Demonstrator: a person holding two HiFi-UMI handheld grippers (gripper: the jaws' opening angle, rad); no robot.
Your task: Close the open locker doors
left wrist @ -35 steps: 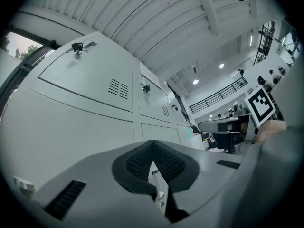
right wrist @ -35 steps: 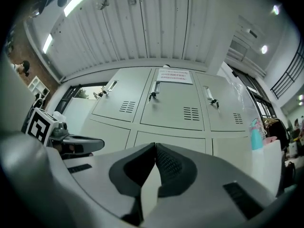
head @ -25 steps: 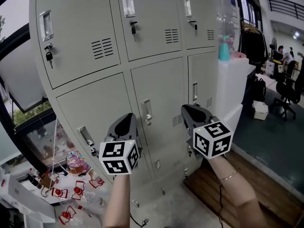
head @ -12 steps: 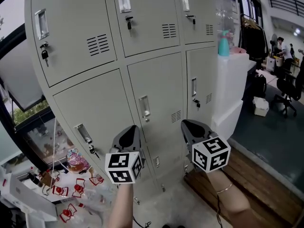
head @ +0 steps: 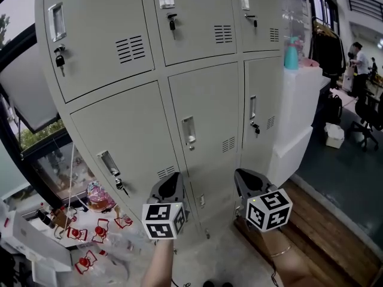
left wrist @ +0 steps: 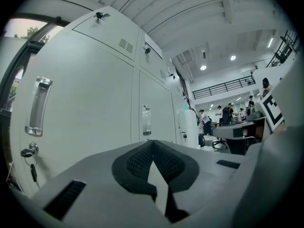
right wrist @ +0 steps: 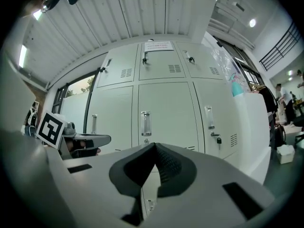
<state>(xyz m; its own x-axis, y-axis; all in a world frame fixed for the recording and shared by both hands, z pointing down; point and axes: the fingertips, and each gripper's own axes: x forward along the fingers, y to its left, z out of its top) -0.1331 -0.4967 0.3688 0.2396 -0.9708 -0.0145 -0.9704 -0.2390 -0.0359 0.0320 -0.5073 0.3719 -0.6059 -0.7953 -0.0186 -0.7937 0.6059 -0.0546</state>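
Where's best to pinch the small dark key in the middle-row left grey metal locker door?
Probably the dark key by its hanging head, approached straight from the front of the grey door, jaws either side: it sticks out and dangles, while the door is flat.

Pale grey locker doors, black-and-white marker squares on 2 cubes, teal bottle, brown plank floor
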